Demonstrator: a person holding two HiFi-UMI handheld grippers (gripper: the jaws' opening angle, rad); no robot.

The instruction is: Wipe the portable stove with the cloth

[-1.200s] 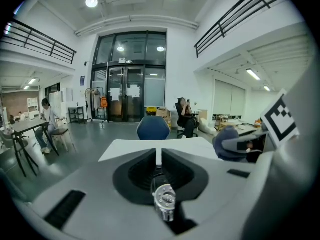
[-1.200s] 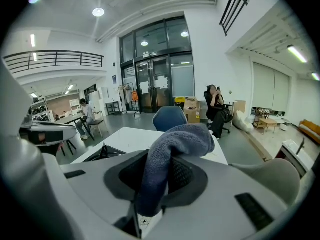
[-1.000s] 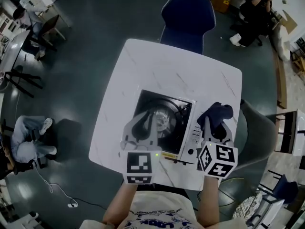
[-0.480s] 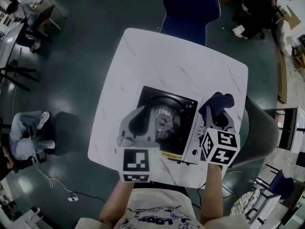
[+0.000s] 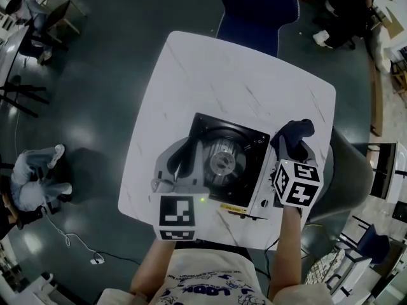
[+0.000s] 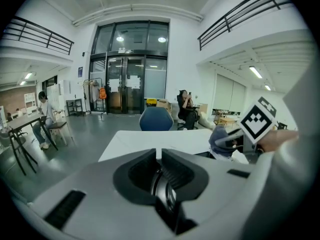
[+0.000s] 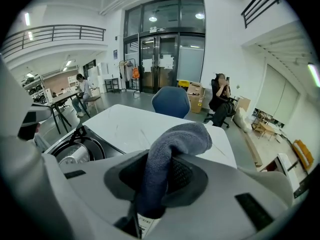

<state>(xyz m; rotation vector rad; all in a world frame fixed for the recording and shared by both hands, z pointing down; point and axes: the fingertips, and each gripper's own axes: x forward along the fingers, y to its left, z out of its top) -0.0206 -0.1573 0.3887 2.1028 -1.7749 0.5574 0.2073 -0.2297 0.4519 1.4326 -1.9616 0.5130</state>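
A portable stove sits in the lower half of a white marble-look table, its lower edge close to the table's lower edge. Open tabletop stretches above it toward the top of the frame, and a narrower strip runs down its left side.

The left gripper hangs over the stove's left part with its jaws closed together and nothing between them. The right gripper is over the stove's white control panel, near the table's right edge, and is clamped on a dark blue cloth.

Only the right gripper view shows the grip itself. The cloth rises in a fold from between the jaws and droops over to the right, and a white label shows at its lower end. The stove's round burner lies at the left of that frame.

The left gripper view shows its jaw tips meeting on a thin seam, with the other gripper's marker cube at the right.

A blue chair stands against the table's top edge and a grey chair crowds its right side. One person sits at the upper right and another at the left edge, both well apart from the table.
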